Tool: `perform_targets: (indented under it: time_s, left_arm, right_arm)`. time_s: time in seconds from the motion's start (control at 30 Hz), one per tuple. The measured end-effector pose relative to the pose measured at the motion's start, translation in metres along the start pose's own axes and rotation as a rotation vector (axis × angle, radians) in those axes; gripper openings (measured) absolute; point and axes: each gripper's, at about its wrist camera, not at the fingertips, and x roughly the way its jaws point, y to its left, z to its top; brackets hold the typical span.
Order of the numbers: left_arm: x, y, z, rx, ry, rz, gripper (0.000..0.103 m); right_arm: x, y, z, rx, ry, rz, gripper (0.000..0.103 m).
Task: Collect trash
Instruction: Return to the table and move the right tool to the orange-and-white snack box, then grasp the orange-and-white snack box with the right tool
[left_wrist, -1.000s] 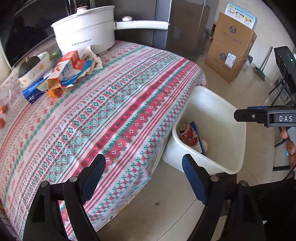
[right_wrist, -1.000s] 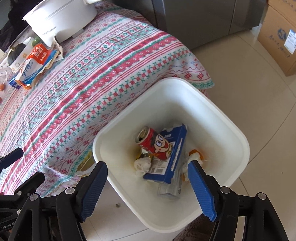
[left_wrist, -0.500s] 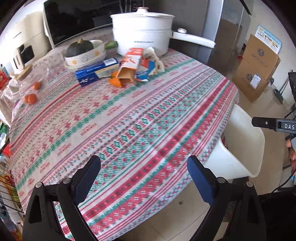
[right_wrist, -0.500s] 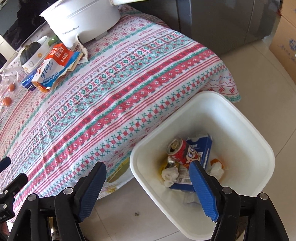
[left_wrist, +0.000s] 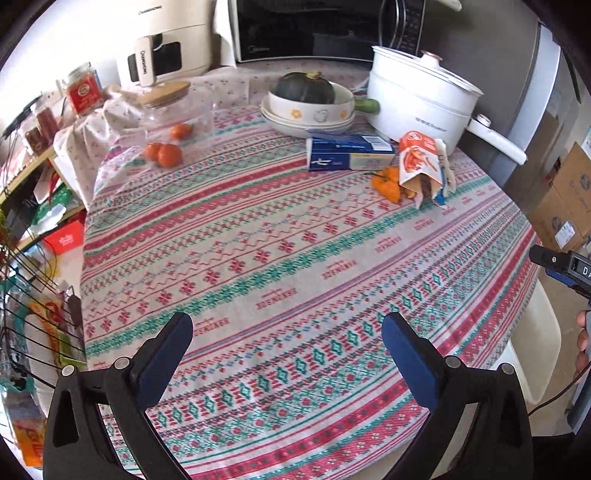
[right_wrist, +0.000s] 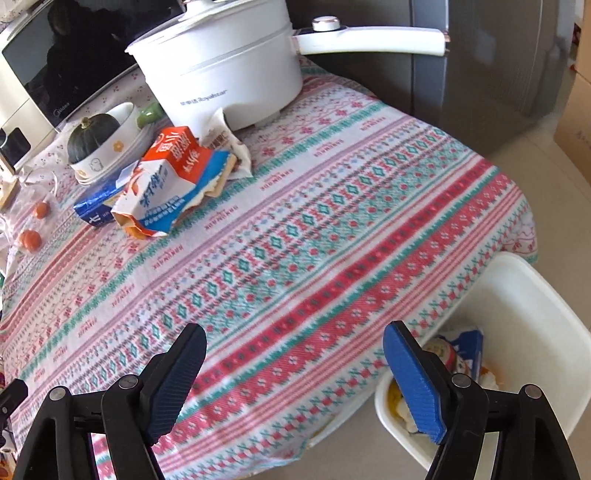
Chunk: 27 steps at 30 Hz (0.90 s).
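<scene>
Left gripper (left_wrist: 286, 354): hanging over the near edge of the table, jaws opening wide, nothing between the blue pads.

Right gripper (right_wrist: 295, 363): hanging over the table's near corner, jaws opening, nothing gripped between the pads. Its black body is showing at the right edge of the left view, white letters "DA" readable.

Bin (right_wrist: 535, 314): white, standing on the floor just beside the table corner. It is holding a red can with a cartoon face (right_wrist: 443, 354), a blue carton (right_wrist: 471, 345) and crumpled white scraps.

Tablecloth (left_wrist: 295, 266): red, green and white bands covering the round table; a small red word is repeating along the bands, too blurred to read.

Milk carton (right_wrist: 166, 184): crushed, lying on its side toward the far side of the table, orange-red and blue with white Chinese characters. Trash still on the table.

Orange peel (left_wrist: 388, 181): lying against the milk carton.

Wrapper (right_wrist: 225, 147): crumpled, lying behind the milk carton, against the pot.

Blue box (left_wrist: 347, 153): lying flat beside the carton, white print too small to read.

Oranges (left_wrist: 162, 153): sitting at the far left.

Bowl (left_wrist: 314, 109): white, flower-printed, holding a dark green squash (left_wrist: 304, 86).

Pot (right_wrist: 221, 70): white, lidded, long-handled, grey lettering reading roughly "Royalstar".

Microwave (left_wrist: 325, 29): standing behind the table, marked "Midea".

Cream appliance (left_wrist: 162, 44): marked "CHANGHONG".
</scene>
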Motion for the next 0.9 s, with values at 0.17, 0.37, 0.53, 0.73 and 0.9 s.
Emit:
perform_targets:
  time_s: [0.17,0.37,0.53,0.73,0.9]
  left_arm:
    - [0.000,0.021,0.005,-0.055,-0.005,-0.003,0.103]
    - [0.005,0.028,0.012,-0.084,-0.010,-0.005,0.103]
    - [0.006,0.026,0.017,-0.087,-0.009,-0.020,0.103]
    - [0.002,0.029,0.017,-0.117,-0.023,-0.031,0.103]
    - [0.003,0.023,0.017,-0.096,-0.016,-0.030,0.103]
  right_arm:
    - [0.028,0.043,0.022,-0.061,-0.027,-0.005,0.084]
    - [0.061,0.088,0.048,-0.036,-0.065,0.045,0.084]
    - [0.088,0.125,0.060,-0.044,-0.086,0.069,0.084]
    - [0.117,0.143,0.071,-0.064,-0.125,0.025,0.083]
    - [0.134,0.141,0.073,-0.058,-0.090,0.024,0.049]
